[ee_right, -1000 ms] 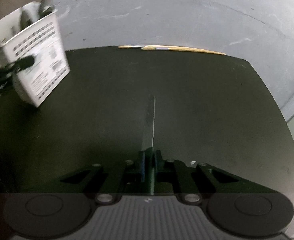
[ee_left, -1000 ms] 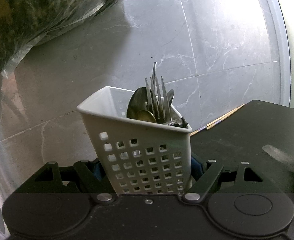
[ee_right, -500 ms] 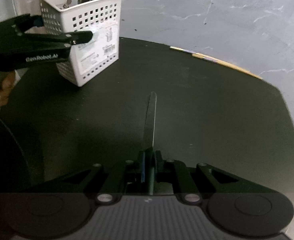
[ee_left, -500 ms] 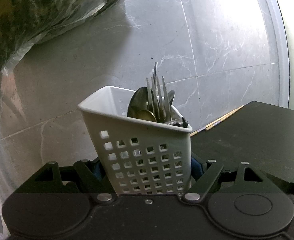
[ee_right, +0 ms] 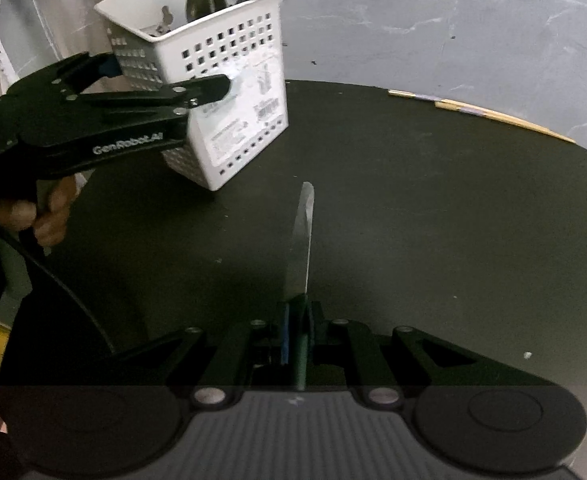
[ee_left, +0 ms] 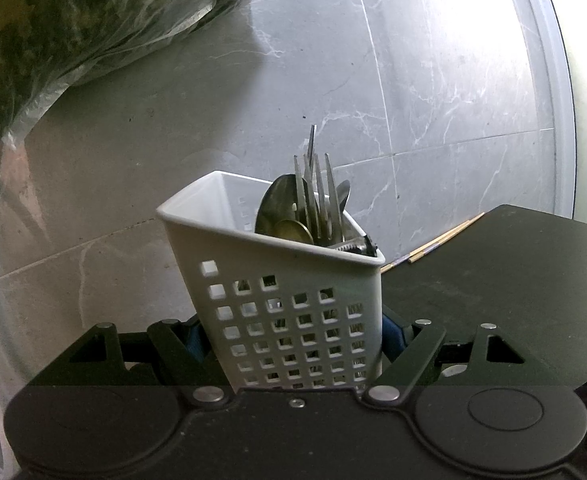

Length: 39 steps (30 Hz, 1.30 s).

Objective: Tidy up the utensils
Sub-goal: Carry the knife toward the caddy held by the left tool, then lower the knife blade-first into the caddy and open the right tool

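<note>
A white perforated utensil caddy (ee_left: 289, 320) sits tilted between the fingers of my left gripper (ee_left: 293, 338), which is shut on its side walls. Forks and spoons (ee_left: 317, 204) stand in its right half; the left half looks empty. In the right wrist view the caddy (ee_right: 229, 92) hangs over the left part of a black mat (ee_right: 413, 200), clamped by the left gripper (ee_right: 165, 76). My right gripper (ee_right: 299, 312) is shut on the handle of a table knife (ee_right: 302, 236). Its blade points forward over the mat, its tip short of the caddy's lower corner.
Two wooden chopsticks (ee_right: 481, 114) lie at the mat's far edge on the grey marble floor (ee_left: 433, 100). A clear plastic bag of greens (ee_left: 73, 20) lies at the upper left. A person's hand (ee_right: 41, 212) holds the left gripper's handle.
The right gripper has swung left with the knife, so the caddy now stands nearer and more central in its view. The blade has rolled and shows its flat. The left gripper and caddy stayed put.
</note>
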### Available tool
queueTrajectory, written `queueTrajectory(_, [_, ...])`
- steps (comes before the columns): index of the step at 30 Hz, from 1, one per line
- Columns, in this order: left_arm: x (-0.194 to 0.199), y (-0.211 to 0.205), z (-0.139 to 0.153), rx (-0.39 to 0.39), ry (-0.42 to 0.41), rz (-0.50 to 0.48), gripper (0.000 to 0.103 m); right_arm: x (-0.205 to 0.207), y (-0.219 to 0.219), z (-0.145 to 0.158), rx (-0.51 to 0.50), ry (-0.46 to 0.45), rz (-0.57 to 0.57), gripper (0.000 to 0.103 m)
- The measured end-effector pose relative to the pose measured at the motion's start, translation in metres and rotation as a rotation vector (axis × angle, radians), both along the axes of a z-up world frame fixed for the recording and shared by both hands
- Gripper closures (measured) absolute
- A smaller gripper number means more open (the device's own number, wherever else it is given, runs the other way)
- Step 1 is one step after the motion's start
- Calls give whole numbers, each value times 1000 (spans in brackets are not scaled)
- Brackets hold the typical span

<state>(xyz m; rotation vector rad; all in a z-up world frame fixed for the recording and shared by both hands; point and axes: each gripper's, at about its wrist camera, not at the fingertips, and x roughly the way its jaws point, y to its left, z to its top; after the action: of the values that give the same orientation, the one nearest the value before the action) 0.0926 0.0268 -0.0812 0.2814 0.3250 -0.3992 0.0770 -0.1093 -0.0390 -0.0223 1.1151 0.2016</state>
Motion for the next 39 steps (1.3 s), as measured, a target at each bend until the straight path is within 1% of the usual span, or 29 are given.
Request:
queueTrajectory(3, [0, 0, 0, 0, 0, 0, 23, 5, 8, -3, 17, 6, 22, 92])
queueTrajectory(6, [0, 0, 0, -1, 3, -2, 23, 10, 12, -8, 57, 13, 18, 90])
queueTrajectory(10, [0, 1, 0, 0, 5, -6, 23, 19, 11, -15, 137, 16, -15, 90])
queueTrajectory(16, [2, 3, 1, -1, 8, -15, 23, 33, 13, -22, 227, -9, -71, 91])
queueTrajectory(20, [3, 5, 2, -3, 16, -25, 23, 39, 7, -30, 341, -10, -131, 91])
queueTrajectory(24, [5, 6, 2, 0, 22, -34, 23, 41, -3, -41, 488, 6, -187, 90])
queueTrajectory(27, [6, 6, 3, 3, 26, -38, 23, 44, -4, -49, 565, 7, -197, 90])
queueTrajectory(29, [7, 6, 3, 5, 32, -42, 23, 47, -1, -51, 577, -3, -177, 90])
queueTrajectory(32, [9, 6, 4, 6, 39, -47, 23, 54, 9, -53, 565, -21, -126, 90])
queueTrajectory(35, [10, 6, 4, 8, 43, -52, 23, 58, 17, -49, 512, -42, -102, 90])
queueTrajectory(39, [11, 6, 5, 10, 46, -56, 23, 57, 24, -44, 433, -81, -130, 89])
